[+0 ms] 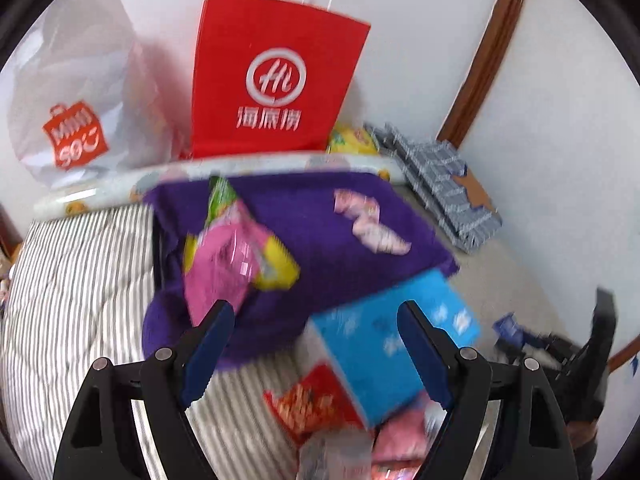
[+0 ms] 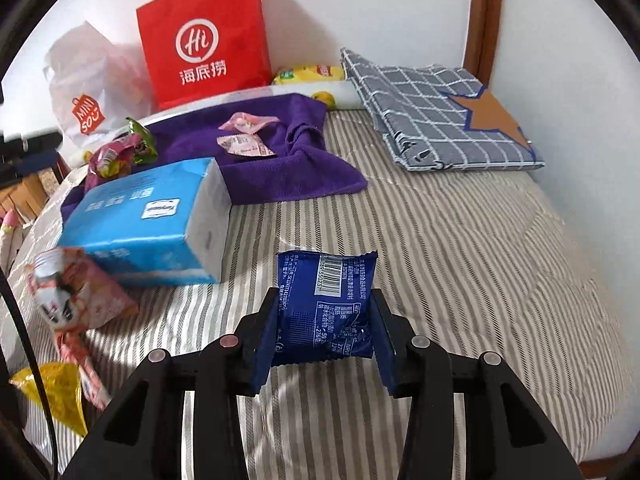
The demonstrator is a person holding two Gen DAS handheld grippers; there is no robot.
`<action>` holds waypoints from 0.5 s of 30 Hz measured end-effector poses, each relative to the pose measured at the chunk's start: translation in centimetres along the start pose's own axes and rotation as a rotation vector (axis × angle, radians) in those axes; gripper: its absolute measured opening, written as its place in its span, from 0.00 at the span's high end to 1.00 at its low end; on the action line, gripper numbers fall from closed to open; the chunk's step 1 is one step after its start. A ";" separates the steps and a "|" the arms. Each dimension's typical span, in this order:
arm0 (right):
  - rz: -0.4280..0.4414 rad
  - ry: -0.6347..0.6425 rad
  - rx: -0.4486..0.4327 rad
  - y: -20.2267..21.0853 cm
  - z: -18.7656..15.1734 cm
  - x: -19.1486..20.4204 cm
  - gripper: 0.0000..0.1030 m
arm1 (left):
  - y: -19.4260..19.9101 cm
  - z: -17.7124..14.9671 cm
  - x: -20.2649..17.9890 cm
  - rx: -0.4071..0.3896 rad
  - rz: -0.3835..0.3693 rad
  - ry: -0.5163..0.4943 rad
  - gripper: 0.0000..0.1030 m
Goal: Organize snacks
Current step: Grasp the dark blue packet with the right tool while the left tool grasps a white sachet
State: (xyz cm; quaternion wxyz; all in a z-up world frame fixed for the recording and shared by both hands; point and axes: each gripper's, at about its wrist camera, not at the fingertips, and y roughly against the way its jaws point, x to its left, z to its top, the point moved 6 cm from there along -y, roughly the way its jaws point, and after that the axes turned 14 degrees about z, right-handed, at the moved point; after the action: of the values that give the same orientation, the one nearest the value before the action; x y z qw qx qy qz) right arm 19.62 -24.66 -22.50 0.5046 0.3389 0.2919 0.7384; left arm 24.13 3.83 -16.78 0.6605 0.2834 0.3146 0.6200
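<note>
In the lower centre of the right wrist view, the right gripper (image 2: 324, 332) pinches a dark blue snack packet (image 2: 326, 304) between its fingers, barcode side up, above the striped bed (image 2: 460, 260). To its left lie a light blue tissue pack (image 2: 148, 220) and a pink snack pack (image 2: 80, 288), with a purple towel (image 2: 280, 160) and a red paper bag (image 2: 204, 40) in the upper left. In the blurred left wrist view, the left gripper (image 1: 316, 344) has its fingers spread wide, holding nothing, over the towel and tissue pack.
</note>
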 end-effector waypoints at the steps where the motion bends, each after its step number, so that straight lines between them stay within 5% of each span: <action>1: 0.003 -0.004 -0.003 0.2 -0.2 0.1 0.58 | 0.1 -0.9 0.1 0.014 0.012 -0.008 0.20; 11: 0.040 -0.011 -0.014 1.3 -1.7 1.7 0.58 | 0.3 -8.4 -0.4 0.126 0.042 -0.059 0.20; 15: 0.046 -0.010 -0.014 1.6 -2.2 2.1 0.58 | -0.9 -10.2 -1.0 0.174 0.121 -0.096 0.22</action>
State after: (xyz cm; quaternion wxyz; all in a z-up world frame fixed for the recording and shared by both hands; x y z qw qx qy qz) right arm 16.44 -23.43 -22.13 0.4913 0.3454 0.2763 0.7503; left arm 16.79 2.61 -23.94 0.6092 0.3876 0.3174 0.6147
